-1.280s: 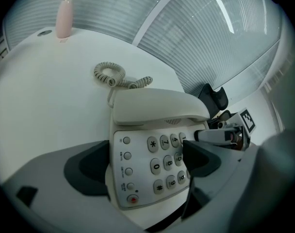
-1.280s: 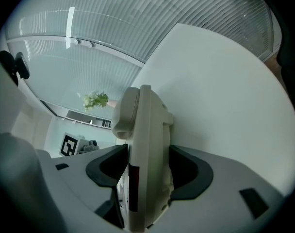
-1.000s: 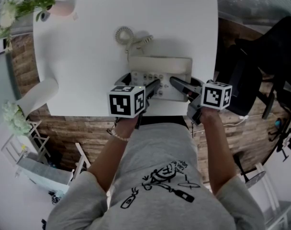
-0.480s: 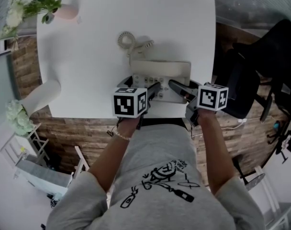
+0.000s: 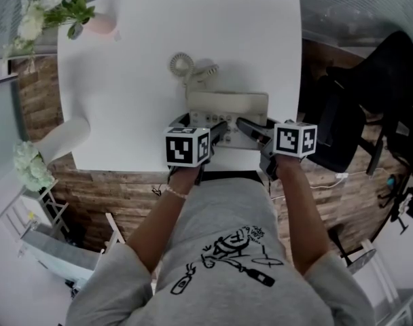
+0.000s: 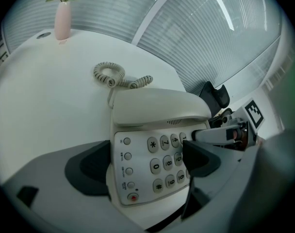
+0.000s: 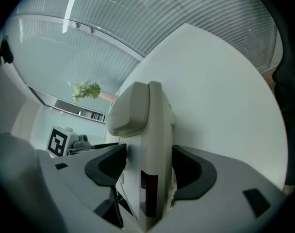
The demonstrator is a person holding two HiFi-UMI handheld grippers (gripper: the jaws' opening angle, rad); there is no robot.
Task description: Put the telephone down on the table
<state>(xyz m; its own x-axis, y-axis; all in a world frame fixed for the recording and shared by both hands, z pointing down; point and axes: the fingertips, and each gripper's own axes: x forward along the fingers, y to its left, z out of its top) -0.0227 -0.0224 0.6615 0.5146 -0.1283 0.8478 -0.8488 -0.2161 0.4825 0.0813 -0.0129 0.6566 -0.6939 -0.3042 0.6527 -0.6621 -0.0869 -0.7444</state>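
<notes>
- Both forearms reach forward, with the left gripper (image 5: 219,129) and the right gripper (image 5: 246,125) angled down and converging on the near end of the telephone (image 5: 227,104).
- The left jaws press its keypad end from both sides. The right jaws, just opening, straddle its side unclamped.
- The cream telephone sits flat on the white table (image 5: 125,80), handset (image 6: 157,106) cradled and coiled cord (image 6: 111,74) trailing behind.
</notes>
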